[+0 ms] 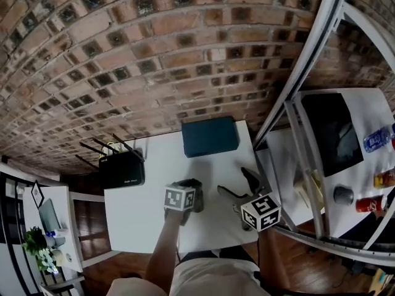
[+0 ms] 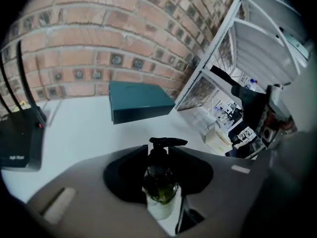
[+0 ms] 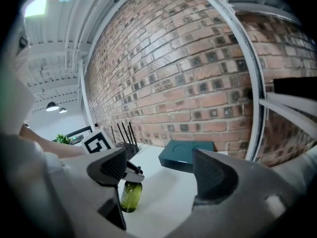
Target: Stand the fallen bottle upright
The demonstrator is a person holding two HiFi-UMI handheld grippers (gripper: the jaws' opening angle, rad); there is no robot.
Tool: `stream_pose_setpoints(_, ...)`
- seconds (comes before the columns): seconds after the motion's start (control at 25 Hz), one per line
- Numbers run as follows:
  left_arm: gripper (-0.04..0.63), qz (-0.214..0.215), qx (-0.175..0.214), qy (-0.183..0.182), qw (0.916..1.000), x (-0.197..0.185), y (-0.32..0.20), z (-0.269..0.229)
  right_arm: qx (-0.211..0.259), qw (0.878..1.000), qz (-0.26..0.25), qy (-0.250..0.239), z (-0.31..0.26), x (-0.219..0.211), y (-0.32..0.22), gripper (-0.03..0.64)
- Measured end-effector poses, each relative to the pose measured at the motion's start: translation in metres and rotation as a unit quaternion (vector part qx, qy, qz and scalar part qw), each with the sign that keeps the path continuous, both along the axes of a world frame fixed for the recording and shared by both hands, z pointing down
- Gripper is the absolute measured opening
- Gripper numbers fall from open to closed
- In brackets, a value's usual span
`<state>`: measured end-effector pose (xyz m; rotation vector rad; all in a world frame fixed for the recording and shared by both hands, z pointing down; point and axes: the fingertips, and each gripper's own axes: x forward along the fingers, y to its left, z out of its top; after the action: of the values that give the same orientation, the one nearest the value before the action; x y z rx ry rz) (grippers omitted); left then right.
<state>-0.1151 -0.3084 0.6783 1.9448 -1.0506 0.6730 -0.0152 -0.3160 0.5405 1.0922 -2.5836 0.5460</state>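
Bottle [image 2: 160, 185], green, is pinched at its neck between the closed jaws of the left hand-held gripper [image 2: 159, 157], apparently upright with its base on the white worktop [image 2: 84, 128] for steadying, while the right hand-held gripper [image 3: 166, 170] hangs alongside, wide open and empty.
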Motion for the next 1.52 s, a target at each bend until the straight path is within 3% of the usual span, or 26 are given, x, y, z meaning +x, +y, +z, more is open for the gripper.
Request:
stream_pose_setpoints(0.28,0.147,-0.072,0.118,-0.012,0.9903,-0.018,0.055,-0.025,0.046,0.998,-0.044,0.000,-0.034,-0.023,0.015,0.402)
stream_pose_setpoints(0.52,0.149,-0.069,0.199,-0.048,0.9763,-0.008,0.081,-0.026,0.053,0.995,-0.084,0.004,-0.036,-0.036,0.038,0.402)
stream_pose_setpoints(0.72,0.182,-0.060,0.221,-0.088,0.9694,0.007,0.089,-0.016,0.075,0.993,-0.095,-0.004,-0.045,-0.028,0.055,0.402)
stream_pose_setpoints(0.76,0.214,-0.067,0.217,-0.093,0.9694,0.006,0.090,-0.013,0.077,0.992,-0.095,-0.010,-0.046,-0.025,0.057,0.402)
stream_pose_setpoints(0.84,0.356,-0.082,0.210,-0.100,0.9691,0.002,0.093,-0.012,0.075,0.993,-0.094,-0.021,-0.042,-0.019,0.062,0.402)
stream_pose_setpoints(1.12,0.347,-0.153,0.233,-0.082,0.9568,-0.013,0.141,-0.048,0.056,0.993,-0.093,-0.043,-0.026,-0.016,0.089,0.402)
stream_pose_setpoints(1.2,0.347,-0.184,0.251,-0.066,0.9480,-0.021,0.162,-0.073,0.063,0.992,-0.095,-0.047,-0.031,-0.020,0.105,0.402)
stream_pose_setpoints(1.28,0.347,-0.213,0.282,-0.060,0.9336,-0.033,0.184,-0.106,0.075,0.991,-0.094,-0.050,-0.041,-0.022,0.125,0.402)
stream_pose_setpoints(1.44,0.345,-0.246,0.357,-0.089,0.8969,-0.062,0.234,-0.162,0.118,0.989,-0.068,-0.058,-0.066,-0.021,0.175,0.402)
stream_pose_setpoints(1.52,0.345,-0.256,0.379,-0.101,0.8836,-0.069,0.272,-0.186,0.132,0.989,-0.041,-0.053,-0.073,-0.014,0.215,0.402)
